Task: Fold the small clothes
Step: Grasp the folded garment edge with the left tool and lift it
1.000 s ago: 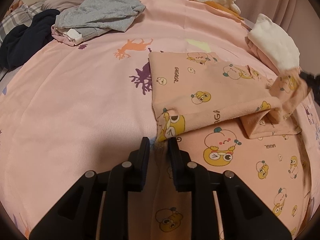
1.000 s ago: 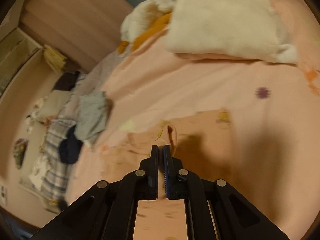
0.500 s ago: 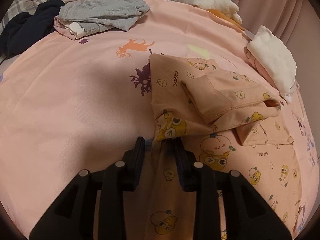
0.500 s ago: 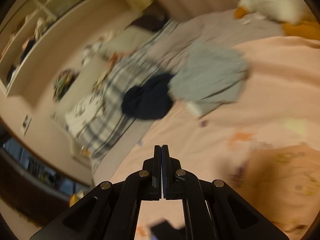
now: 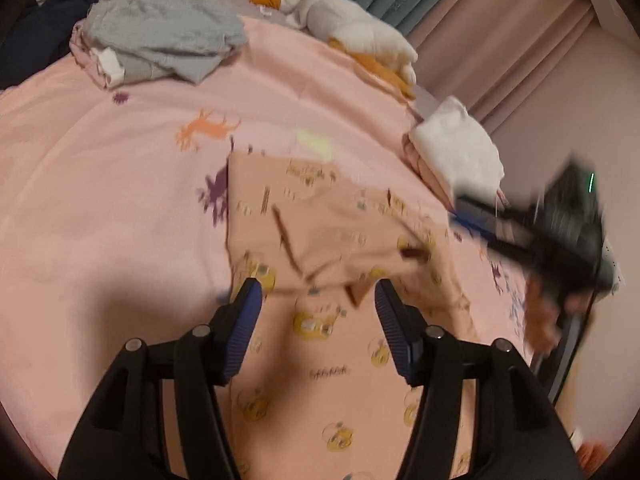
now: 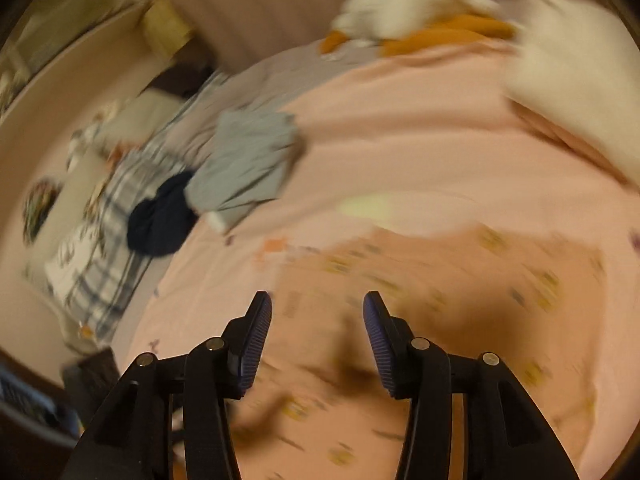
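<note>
Left wrist view: peach duck-print garment (image 5: 320, 240) lies flat on the pink bedspread (image 5: 100, 208), directly ahead of and under the left gripper (image 5: 318, 300), whose jaws are opening with nothing pinched, cloth only below them. Upper part of the garment looks folded over, loose folded edge just ahead of the fingertips; the rest runs back toward the camera, so its long axis roughly follows the gripper's pointing line. Right gripper (image 5: 532, 236) shows blurred at the garment's right edge, near a white folded stack (image 5: 456, 148). Right wrist view: right gripper (image 6: 318, 308) jaws also opening, empty, garment (image 6: 440, 280) spread below and ahead-right. Both grippers sit over the cloth; left looks nearer the near-left folded edge, right nearer the right side. Judgement: next fold likely needs fresh pinches on the garment's near end, lifted away toward the far edge. Surface is soft bedding with printed deer shapes, wrinkles easily. Beyond: grey clothes pile (image 5: 160, 40), dark navy item (image 5: 36, 32), white-and-orange plush toy (image 5: 352, 28), pink curtains (image 5: 520, 40) behind. Heavy motion blur in right view.
</note>
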A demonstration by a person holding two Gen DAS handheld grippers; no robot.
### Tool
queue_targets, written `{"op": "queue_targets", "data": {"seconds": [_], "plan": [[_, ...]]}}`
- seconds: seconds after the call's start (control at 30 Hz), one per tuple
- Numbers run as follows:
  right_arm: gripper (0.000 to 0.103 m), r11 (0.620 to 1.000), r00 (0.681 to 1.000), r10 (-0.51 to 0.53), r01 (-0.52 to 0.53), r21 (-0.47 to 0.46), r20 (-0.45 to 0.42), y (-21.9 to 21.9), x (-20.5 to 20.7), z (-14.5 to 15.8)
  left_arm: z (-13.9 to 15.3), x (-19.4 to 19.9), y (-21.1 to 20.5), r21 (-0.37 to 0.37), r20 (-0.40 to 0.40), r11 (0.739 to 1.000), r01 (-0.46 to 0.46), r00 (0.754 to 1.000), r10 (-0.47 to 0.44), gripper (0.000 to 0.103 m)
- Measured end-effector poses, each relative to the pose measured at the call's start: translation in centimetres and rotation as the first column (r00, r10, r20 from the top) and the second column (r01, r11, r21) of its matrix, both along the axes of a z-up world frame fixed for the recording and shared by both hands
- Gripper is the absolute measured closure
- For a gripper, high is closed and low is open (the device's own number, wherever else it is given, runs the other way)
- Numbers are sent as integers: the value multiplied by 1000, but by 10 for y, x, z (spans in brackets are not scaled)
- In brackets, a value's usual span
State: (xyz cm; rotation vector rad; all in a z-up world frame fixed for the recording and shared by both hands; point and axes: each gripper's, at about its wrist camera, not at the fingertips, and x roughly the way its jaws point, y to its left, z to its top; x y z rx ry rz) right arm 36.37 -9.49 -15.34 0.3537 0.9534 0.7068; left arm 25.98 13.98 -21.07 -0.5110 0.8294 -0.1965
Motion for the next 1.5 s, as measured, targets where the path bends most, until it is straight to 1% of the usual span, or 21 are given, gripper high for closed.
{"op": "queue_targets", "data": {"seconds": [0.03, 0.1, 0.2, 0.27, 0.33, 0.4, 0.47, 0.53, 0.6, 0.67, 0.73, 0.77, 0.87, 0.93, 1.0, 1.03, 1.1, 1.2, 1.27, 1.4, 1.5], "plan": [[55, 1000, 1000, -23, 23, -6, -20, -12, -1, -6, 2, 5, -3, 4, 7, 1000, 4, 1000, -4, 43], [55, 997, 996, -71, 69, -44, -52, -33, -6, -20, 0, 22, -5, -36, -6, 999, 13, 1000, -13, 41], [55, 991, 988, -126, 121, -60, -90, -59, -16, -41, -22, 60, -1, -213, -124, 977, -1, 992, -27, 44], [55, 990, 984, -137, 132, -52, -116, -71, -22, -52, -35, 77, -4, -274, -177, 962, -1, 983, -49, 47], [55, 987, 981, -149, 141, -70, -126, -77, -26, -58, -46, 88, -11, -275, -225, 961, 10, 972, -74, 47], [55, 984, 981, -157, 145, -104, -117, -81, -29, -61, -52, 92, -16, -245, -258, 969, 7, 964, -72, 50], [55, 981, 980, -164, 150, -124, -111, -88, -29, -65, -46, 86, -13, -233, -231, 972, -28, 973, -27, 50], [55, 981, 980, -160, 144, -129, -119, -92, -29, -70, -37, 80, -7, -168, -195, 984, -61, 980, 27, 48], [55, 983, 981, -152, 137, -125, -121, -93, -29, -73, -32, 77, -2, -107, -191, 992, -68, 981, 47, 46], [55, 983, 982, -152, 138, -124, -112, -93, -30, -74, -39, 81, 1, -154, -215, 987, -47, 977, 13, 45], [55, 983, 983, -149, 136, -127, -107, -90, -32, -75, -59, 89, 1, -289, -274, 957, -36, 961, -47, 46], [55, 982, 983, -150, 136, -130, -104, -89, -32, -76, -64, 90, -1, -327, -286, 944, -42, 957, -57, 47], [55, 982, 985, -144, 130, -140, -96, -85, -34, -77, -65, 92, -6, -342, -264, 938, -54, 964, -41, 47], [55, 982, 986, -139, 125, -145, -91, -85, -34, -76, -64, 95, -7, -353, -267, 933, -64, 963, -35, 51], [55, 982, 987, -137, 124, -144, -89, -86, -35, -77, -65, 96, -5, -362, -266, 929, -79, 964, -22, 76], [55, 982, 986, -139, 126, -141, -90, -86, -35, -78, -65, 95, -5, -353, -264, 932, -83, 964, -15, 78], [55, 982, 985, -147, 134, -132, -92, -87, -35, -79, -60, 94, -6, -333, -243, 940, -75, 970, -9, 90], [55, 982, 985, -148, 135, -131, -93, -88, -38, -80, -40, 90, -4, -252, -179, 965, -78, 983, 32, 93], [55, 982, 985, -146, 132, -136, -96, -88, -39, -78, -31, 91, 4, -268, -154, 960, -80, 987, 39, 93], [55, 984, 983, -146, 133, -121, -110, -90, -42, -75, -5, 80, 47, -258, -103, 952, -162, 985, 140, 93], [55, 989, 989, -119, 110, -101, -88, -85, -44, -68, 10, 61, 96, -253, -73, 933, -257, 966, 246, 93]]}}
